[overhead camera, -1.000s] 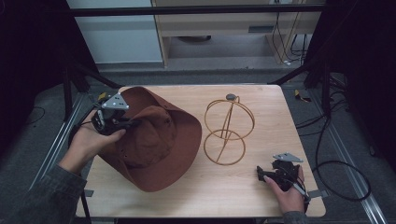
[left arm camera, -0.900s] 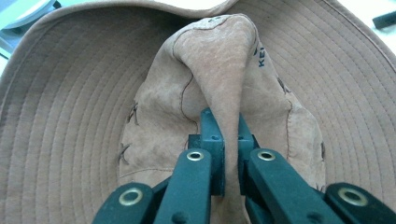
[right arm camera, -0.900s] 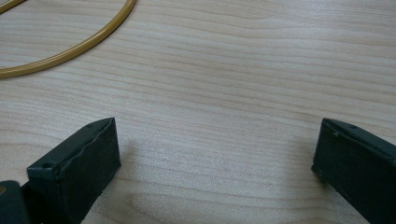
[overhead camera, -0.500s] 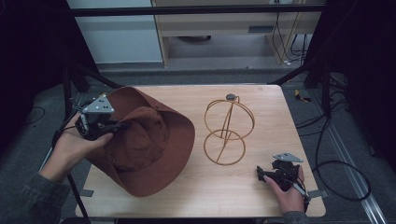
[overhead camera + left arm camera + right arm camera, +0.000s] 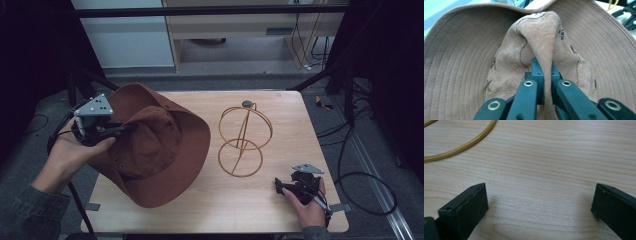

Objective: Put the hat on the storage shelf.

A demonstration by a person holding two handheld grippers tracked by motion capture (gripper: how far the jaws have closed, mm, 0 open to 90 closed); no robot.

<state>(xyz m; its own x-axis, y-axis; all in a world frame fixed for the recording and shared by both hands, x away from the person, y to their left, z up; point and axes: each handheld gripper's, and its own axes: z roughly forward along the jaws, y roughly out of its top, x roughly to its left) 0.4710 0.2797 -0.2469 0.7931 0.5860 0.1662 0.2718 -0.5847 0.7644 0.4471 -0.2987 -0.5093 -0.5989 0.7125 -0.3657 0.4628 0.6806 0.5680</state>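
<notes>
Hat (image 5: 150, 150), brown, wide-brimmed, is the thing in hand. Left gripper (image 5: 112, 131): jaws closed on a pinched fold of the crown, seen plainly in the left gripper view, where the fabric (image 5: 544, 50) rises in a ridge between the black jaws. Hat is tilted, its far brim lifted off the table (image 5: 280, 210), near brim apparently resting on the wood. It sits left of the wire stand (image 5: 245, 140), close but apart from it.

Right gripper (image 5: 280, 187): jaws wide apart, holding nothing, low over bare wood to the near right of the stand; a curve of the stand's base ring (image 5: 461, 147) shows ahead of it.

Judgement: the hat likely goes onto the stand. A one-fold grip lets the brim sag and swing; lift high enough to clear the top knob (image 5: 247, 104), and steady the base with the free gripper, since the light wire could tip.
</notes>
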